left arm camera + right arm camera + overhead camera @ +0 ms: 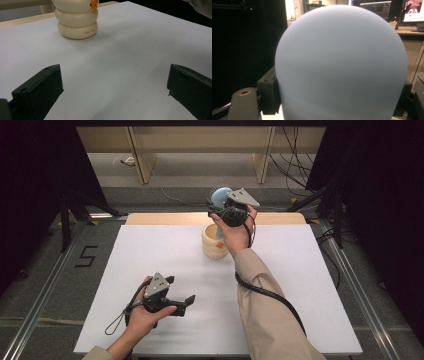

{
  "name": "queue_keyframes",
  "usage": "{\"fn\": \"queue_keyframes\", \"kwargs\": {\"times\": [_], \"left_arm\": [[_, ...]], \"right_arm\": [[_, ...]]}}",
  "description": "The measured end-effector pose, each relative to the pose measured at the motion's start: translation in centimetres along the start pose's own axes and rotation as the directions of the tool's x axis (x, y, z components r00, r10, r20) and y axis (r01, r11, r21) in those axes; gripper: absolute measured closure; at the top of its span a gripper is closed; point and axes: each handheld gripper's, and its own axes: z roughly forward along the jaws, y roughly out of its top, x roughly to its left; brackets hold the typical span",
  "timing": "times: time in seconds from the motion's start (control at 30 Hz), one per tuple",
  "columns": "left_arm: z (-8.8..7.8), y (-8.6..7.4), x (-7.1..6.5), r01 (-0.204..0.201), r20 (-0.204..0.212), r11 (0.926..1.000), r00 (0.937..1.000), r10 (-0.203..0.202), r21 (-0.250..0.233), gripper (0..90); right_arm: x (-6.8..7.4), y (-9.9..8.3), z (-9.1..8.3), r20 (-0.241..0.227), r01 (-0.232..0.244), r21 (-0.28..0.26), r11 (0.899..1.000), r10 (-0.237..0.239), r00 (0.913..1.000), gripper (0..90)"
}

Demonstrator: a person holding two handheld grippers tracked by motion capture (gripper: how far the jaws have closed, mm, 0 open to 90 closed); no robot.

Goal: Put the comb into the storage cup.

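Above the cream ribbed holder (216, 242) at the far side of the surface (150, 255), I've got the right hand-held gripper (220, 202) clamped on the blue ball-shaped piece (340, 65), lifted clear, apparently so it can go into the holder's mouth. Nearer me, the left hand-held gripper (182, 302) hangs low over the surface with jaws wide and empty, seemingly on standby.

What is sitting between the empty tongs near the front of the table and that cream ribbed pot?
Nothing: in the left gripper view, bare white table runs from the open left tongs up to the cream pot. The high view agrees.
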Motion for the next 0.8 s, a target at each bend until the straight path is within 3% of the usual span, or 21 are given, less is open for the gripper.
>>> {"fn": "queue_keyframes", "kwargs": {"times": [0.8], "left_arm": [[0.07,-0.01,-0.05,-0.004,0.005,1.0,1.0,0.004,-0.001,0.0]], "right_arm": [[-0.04,-0.98,0.27,0.015,-0.006,0.019,1.0,0.006,0.9999,21.3]]}}
